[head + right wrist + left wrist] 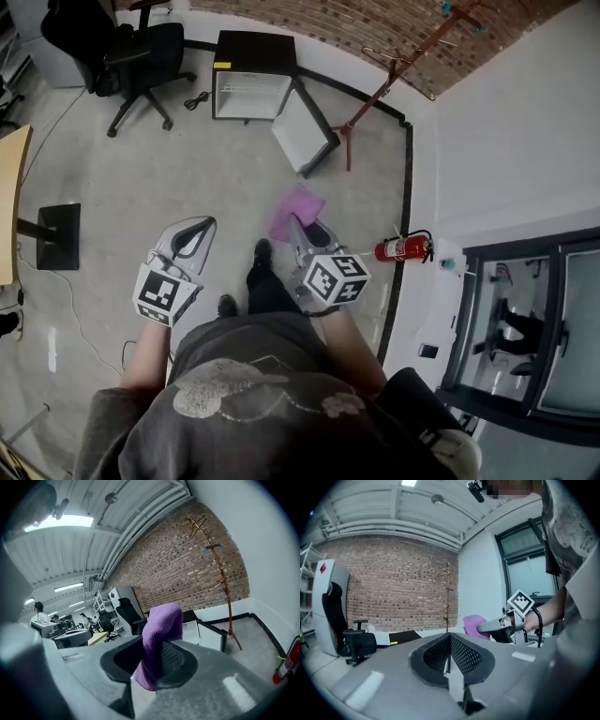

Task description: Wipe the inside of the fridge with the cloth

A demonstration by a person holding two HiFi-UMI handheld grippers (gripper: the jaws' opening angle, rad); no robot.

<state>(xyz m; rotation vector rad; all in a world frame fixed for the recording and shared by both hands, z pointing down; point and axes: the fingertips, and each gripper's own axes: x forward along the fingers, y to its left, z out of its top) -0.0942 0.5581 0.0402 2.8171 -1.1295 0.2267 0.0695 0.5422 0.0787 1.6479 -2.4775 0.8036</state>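
Seen from the head view, the person stands on a bare grey floor (141, 178) with dark shoes (261, 253) just ahead of the torso and one gripper in each hand. The left gripper (192, 232) has its jaws pressed together with nothing between them, as its own view confirms (449, 654). The right gripper (306, 231) is clamped on the purple cloth (298, 211), which stands up out of the jaws and folds over them in the right gripper view (157, 639). The cloth is held in the air above the floor, well apart from the fridge (251, 94). To the right, a red fire extinguisher (403, 248) stands at the foot of the white wall (516, 112), beside a dark-framed glass partition (534, 319). To the left lie the corner of a wooden desk (9, 202) and a black base plate (58, 234). Farther off, the small black-topped fridge sits on the floor with its white interior exposed and its door (305, 131) swung open to the right. A black office chair (141, 61) stands to its left, with a coiled cable (197, 98) between them. A wooden coat stand (375, 94) rises to the right of the door. A brick wall (375, 28) closes the far side of the room.
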